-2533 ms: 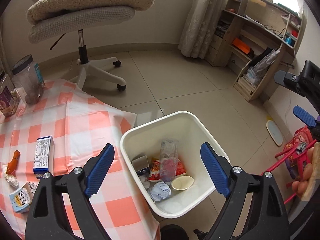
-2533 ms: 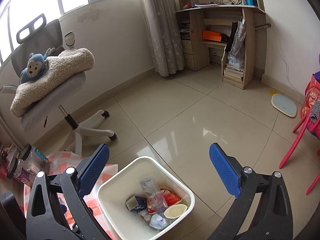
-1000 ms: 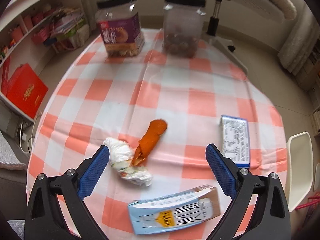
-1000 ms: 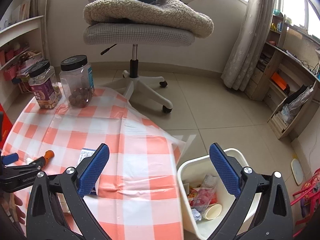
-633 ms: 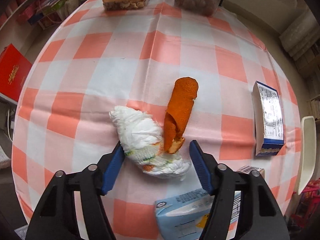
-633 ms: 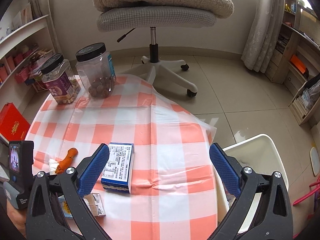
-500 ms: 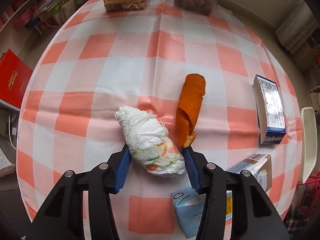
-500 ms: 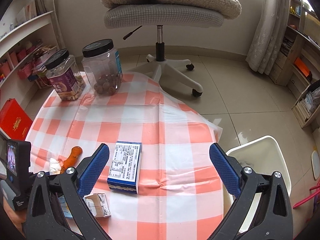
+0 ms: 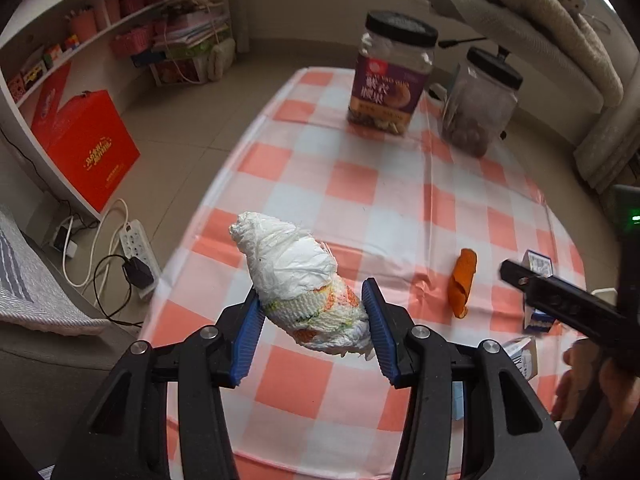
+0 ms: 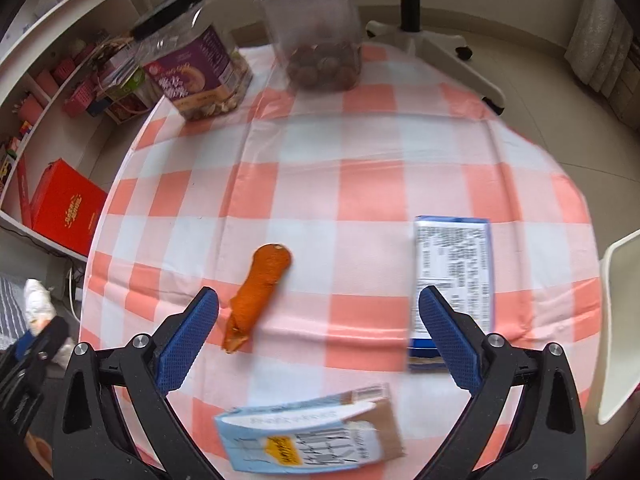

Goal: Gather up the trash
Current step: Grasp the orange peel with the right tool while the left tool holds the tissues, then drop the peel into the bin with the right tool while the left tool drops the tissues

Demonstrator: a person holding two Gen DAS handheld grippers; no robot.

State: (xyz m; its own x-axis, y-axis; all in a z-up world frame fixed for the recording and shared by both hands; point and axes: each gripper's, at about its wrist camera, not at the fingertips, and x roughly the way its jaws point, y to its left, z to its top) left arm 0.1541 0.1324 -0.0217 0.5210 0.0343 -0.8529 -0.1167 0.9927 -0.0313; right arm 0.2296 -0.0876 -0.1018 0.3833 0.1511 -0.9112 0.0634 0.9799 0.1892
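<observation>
My left gripper [image 9: 312, 320] is shut on a crumpled white tissue wad [image 9: 298, 280] with orange and green stains and holds it above the checked tablecloth [image 9: 380, 200]. The wad also shows at the left edge of the right wrist view [image 10: 36, 304]. My right gripper [image 10: 316, 340] is open and empty, low over the table. An orange peel [image 10: 260, 292] lies just inside its left finger. A flattened light-blue carton [image 10: 316, 436] lies below it and a blue-white box [image 10: 452, 276] by its right finger.
Two black-lidded jars stand at the table's far side, one with a purple label [image 10: 196, 68] and one clear [image 10: 316, 28]. A white bin rim [image 10: 616, 320] is at the right. A red box [image 9: 86, 148] and a power strip [image 9: 136, 244] lie on the floor.
My left gripper has closed on the tissue wad and lifted it off the table, away from the peel. My right gripper has moved down close over the table toward the peel and carton.
</observation>
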